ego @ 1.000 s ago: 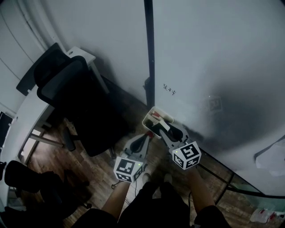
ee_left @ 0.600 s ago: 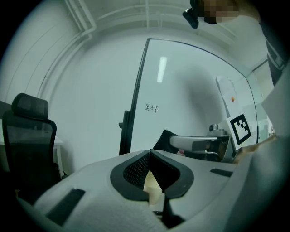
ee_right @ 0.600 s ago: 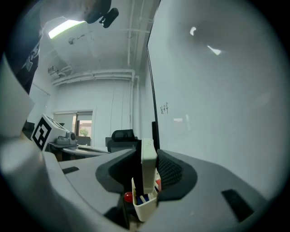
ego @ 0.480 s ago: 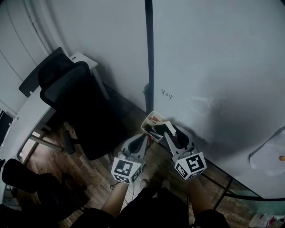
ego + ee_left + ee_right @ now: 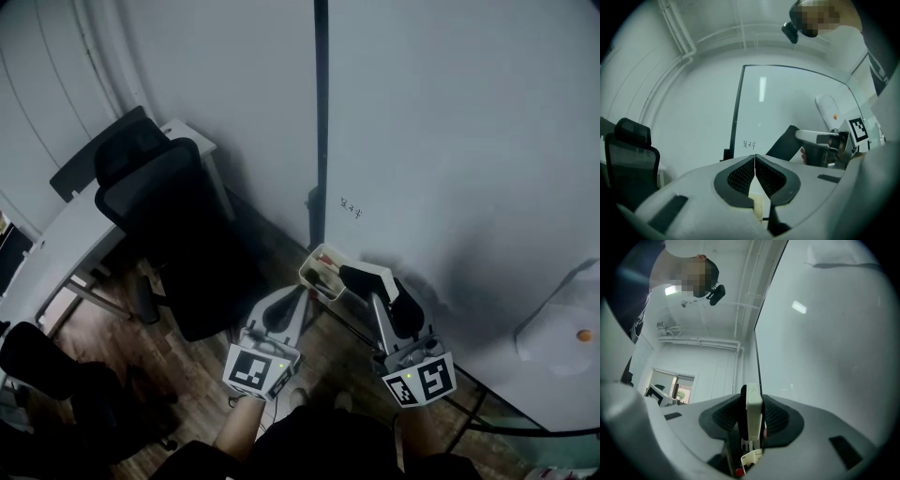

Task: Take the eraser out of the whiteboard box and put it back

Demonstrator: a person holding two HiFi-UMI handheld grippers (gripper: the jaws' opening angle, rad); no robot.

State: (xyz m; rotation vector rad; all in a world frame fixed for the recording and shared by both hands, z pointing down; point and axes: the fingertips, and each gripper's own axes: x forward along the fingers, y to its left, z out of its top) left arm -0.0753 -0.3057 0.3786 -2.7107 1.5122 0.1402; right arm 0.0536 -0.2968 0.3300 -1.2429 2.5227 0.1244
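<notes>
Our right tool (image 5: 375, 286) tilts slightly upward, clenched on the eraser (image 5: 361, 273). The eraser is a slim block with a hard white back and dark felt, held edge-on out of the whiteboard box (image 5: 312, 265) and just beside its right end. Our left tool (image 5: 289, 302) lies level, its ribbed black pads pressed together on nothing. The open white box hangs at the whiteboard's (image 5: 450, 141) lower left corner, and its contents are too dim to name.
</notes>
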